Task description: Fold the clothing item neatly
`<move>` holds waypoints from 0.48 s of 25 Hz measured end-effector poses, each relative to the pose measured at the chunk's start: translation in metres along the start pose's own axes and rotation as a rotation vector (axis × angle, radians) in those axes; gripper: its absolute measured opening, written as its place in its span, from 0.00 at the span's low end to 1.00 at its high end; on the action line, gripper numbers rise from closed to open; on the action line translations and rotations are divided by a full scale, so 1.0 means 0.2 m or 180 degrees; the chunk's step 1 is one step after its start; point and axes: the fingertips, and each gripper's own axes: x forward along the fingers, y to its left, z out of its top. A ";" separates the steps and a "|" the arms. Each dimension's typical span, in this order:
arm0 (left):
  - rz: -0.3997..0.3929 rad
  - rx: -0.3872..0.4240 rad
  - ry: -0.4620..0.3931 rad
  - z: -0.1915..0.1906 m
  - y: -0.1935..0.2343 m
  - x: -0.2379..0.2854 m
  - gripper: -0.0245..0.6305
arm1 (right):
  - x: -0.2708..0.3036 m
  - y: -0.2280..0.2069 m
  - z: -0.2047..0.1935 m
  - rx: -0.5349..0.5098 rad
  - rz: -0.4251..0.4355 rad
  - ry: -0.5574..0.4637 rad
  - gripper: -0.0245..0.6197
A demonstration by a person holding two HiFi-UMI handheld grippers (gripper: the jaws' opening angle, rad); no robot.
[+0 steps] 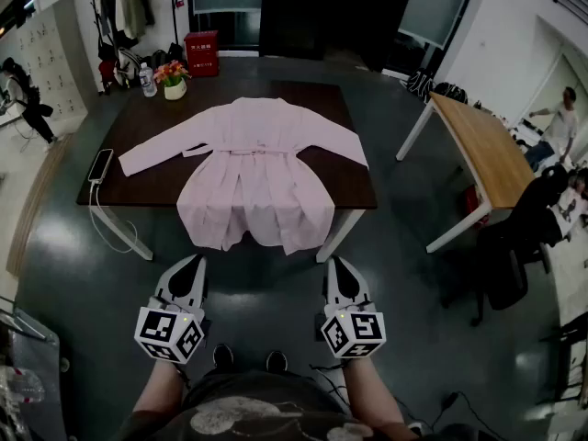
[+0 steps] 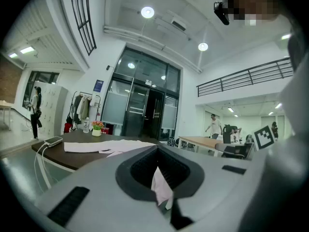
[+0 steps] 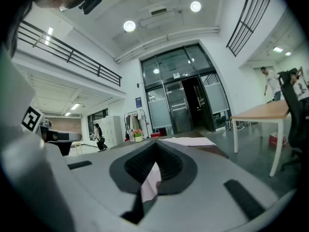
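A pale pink garment [image 1: 253,168] lay unfolded and face up on the dark table [image 1: 147,186], centred along its length. Its collar pointed toward the table's far edge. Both long sleeves were spread flat, sloping outward toward the table's two ends, and the one on the head view's left reached almost to that end. A thin tie of the same cloth crossed the waist. Below it the skirt fanned out in soft lengthwise creases, and the uneven hem hung over the table's near edge.
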 end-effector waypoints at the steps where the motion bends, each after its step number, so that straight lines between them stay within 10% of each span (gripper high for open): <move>1: 0.0012 -0.0013 -0.0009 0.00 -0.01 0.00 0.05 | 0.00 -0.01 0.01 0.0005 0.0010 -0.0009 0.02; 12: 0.0187 -0.0044 -0.0060 -0.02 -0.09 -0.03 0.05 | 0.00 -0.06 0.00 0.0044 0.0212 -0.0018 0.02</move>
